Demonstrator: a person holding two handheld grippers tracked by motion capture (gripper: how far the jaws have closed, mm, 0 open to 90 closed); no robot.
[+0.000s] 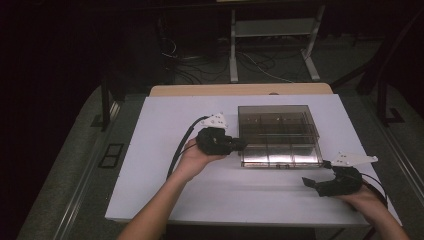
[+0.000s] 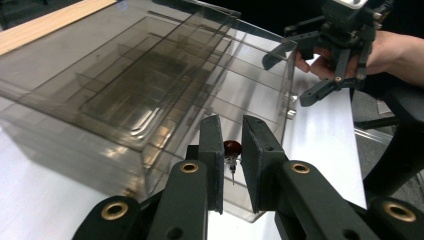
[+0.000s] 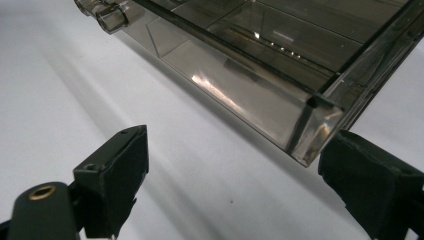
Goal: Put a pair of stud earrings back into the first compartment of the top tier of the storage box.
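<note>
At the left, the left hand-held gripper [image 1: 235, 144] sits against the left wall of the smoke-tinted clear plastic organiser box with inner dividers [image 1: 278, 135]. In the left gripper view its jaws stand nearly closed on a small dark-red round bead with a thin metal pin hanging from it [image 2: 232, 148], held just in front of the box's near corner. The step in hand looks like carrying this small piece to the box. The next move would call for lifting it over the rim and lining it up above one compartment before letting go; which compartment I cannot tell.

To the right, the right hand-held gripper [image 1: 311, 183] rests low by the box's near right corner, jaws spread wide with nothing between them, well placed to steady the box.

The flat white surface [image 1: 165, 175] lies on a wooden top. Beyond it the room is dim: grey floor, loose cables, and the pale metal legs of a stand [image 1: 233, 55].
</note>
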